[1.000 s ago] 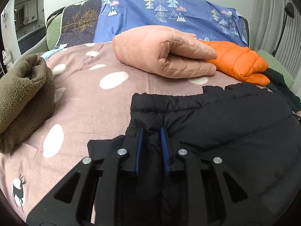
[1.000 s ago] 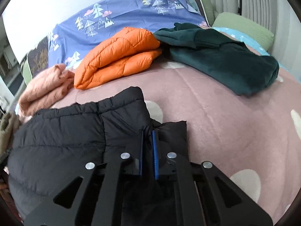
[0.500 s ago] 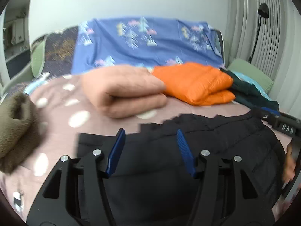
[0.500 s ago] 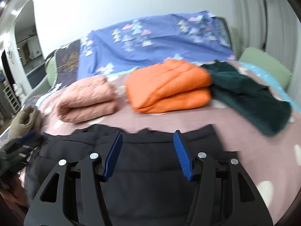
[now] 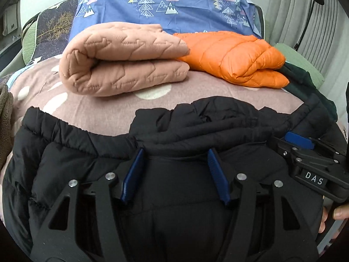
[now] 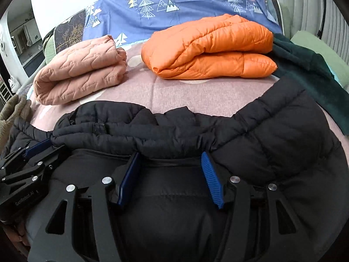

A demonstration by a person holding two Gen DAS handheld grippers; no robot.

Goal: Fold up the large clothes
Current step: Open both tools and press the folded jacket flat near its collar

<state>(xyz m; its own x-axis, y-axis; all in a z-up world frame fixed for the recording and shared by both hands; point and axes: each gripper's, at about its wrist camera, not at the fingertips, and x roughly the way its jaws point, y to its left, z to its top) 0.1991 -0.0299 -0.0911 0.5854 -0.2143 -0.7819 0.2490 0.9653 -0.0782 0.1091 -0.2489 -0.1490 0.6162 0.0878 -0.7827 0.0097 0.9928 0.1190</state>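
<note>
A black puffer jacket lies spread across the near part of the bed, its collar bunched into a ridge along the far edge. My left gripper hovers over the jacket just short of that ridge. Its jaws are opening, blue pads apart, with only jacket surface below them. My right gripper stands open in the same way over the jacket, a little to the right. Each gripper shows in the other's view: the right gripper at the right edge, the left gripper at the left edge.
Behind the jacket lie a folded pink quilted garment, a folded orange puffer and a dark green fleece. A brown fleece sits at the left edge. The pink dotted bedspread shows between them. A person's fingers hold the right gripper.
Both grippers let go of the black jacket fabric they pinched and opened wide. Both moved toward the jacket's middle and now sit side by side near the collar.
</note>
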